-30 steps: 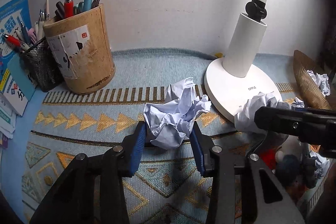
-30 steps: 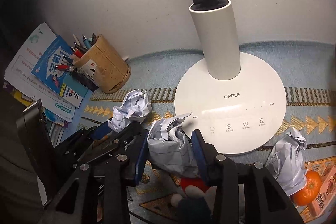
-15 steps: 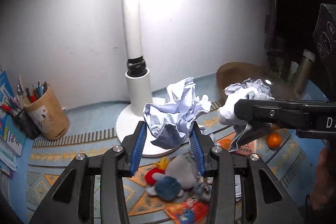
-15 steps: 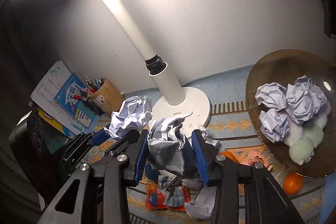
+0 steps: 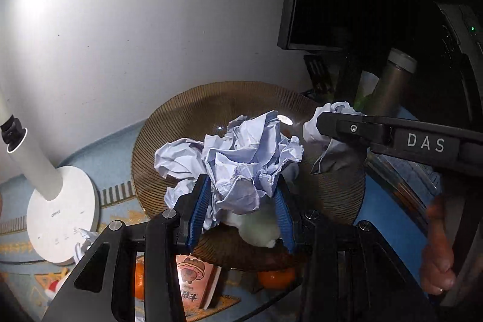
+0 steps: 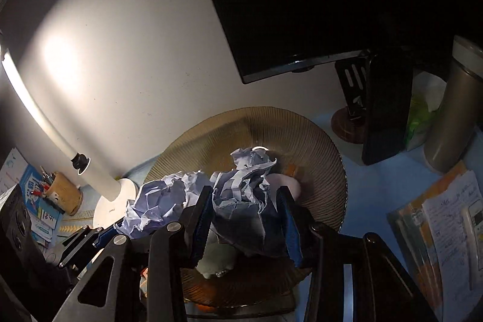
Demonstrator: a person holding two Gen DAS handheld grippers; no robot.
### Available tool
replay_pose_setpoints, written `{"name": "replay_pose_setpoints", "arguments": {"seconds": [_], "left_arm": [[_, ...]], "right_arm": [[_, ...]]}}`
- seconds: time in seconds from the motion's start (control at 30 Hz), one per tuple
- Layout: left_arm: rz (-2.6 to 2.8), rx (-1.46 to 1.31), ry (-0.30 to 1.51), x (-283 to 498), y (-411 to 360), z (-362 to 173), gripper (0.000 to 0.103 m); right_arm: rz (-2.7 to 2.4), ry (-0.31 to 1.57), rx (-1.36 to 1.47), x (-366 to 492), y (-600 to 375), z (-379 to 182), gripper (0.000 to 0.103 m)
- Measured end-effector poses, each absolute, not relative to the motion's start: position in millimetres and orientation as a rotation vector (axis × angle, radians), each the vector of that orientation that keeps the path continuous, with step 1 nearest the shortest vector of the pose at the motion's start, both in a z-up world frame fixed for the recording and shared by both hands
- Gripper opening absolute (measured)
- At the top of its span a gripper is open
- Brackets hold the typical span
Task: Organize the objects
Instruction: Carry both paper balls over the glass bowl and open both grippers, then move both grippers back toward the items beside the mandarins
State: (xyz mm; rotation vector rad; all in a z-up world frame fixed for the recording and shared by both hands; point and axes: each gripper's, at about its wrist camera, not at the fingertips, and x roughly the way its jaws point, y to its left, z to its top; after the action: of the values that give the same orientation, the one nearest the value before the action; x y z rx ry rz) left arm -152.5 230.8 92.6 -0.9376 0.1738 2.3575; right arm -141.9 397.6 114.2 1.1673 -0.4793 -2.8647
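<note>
Left gripper (image 5: 241,210) fingers clamp a crumpled paper ball (image 5: 250,159); right gripper (image 6: 246,227) fingers, just eased slightly wider, grip a second paper wad (image 6: 241,201). Ribbed brown bowl (image 5: 187,107) lies directly below and ahead of both; neither hand clearly nearer.

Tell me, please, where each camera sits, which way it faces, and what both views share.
Left wrist: on the left gripper, facing down at the brown ribbed bowl; its jaws clamp a crumpled paper ball; the right gripper and a hand show.
Right wrist: on the right gripper, facing the same bowl; its jaws grip another paper ball; the left gripper shows at left.
Shared: bowl, white desk lamp, dark monitor.
</note>
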Motion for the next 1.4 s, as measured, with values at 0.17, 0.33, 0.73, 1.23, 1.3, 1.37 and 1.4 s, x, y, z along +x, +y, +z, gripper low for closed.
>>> {"name": "replay_pose_setpoints", "arguments": {"seconds": [0.17, 0.33, 0.73, 1.23, 1.3, 1.37, 1.4], "left_arm": [[2.352, -0.974, 0.241, -149.0, 254.7, 75.4, 0.054], [2.400, -0.949, 0.269, -141.3, 253.2, 77.7, 0.090], [2.504, -0.826, 0.104, -75.4, 152.5, 133.7, 0.090], [2.812, -0.966, -0.110, 9.7, -17.1, 66.6, 0.101], [2.821, -1.012, -0.118, 7.2, -22.2, 51.9, 0.101], [2.818, -1.061, -0.145, 6.3, -26.1, 42.0, 0.101], [2.819, -1.060, -0.148, 5.3, -26.6, 42.3, 0.101]], "right_arm": [[-2.853, -0.493, 1.242, -155.2, 416.5, 89.7, 0.046], [-2.813, -0.583, 1.207, -151.8, 427.9, 84.0, 0.065], [-2.820, -0.437, 1.002, -67.3, 382.9, 141.0, 0.065], [-2.673, -0.244, 1.083, 5.6, 280.6, 54.3, 0.066], [-2.677, -0.198, 1.102, 5.1, 273.8, 37.7, 0.066], [-2.671, -0.166, 1.112, 6.8, 268.3, 27.7, 0.066], [-2.672, -0.153, 1.112, 7.8, 266.3, 24.2, 0.066]]}}
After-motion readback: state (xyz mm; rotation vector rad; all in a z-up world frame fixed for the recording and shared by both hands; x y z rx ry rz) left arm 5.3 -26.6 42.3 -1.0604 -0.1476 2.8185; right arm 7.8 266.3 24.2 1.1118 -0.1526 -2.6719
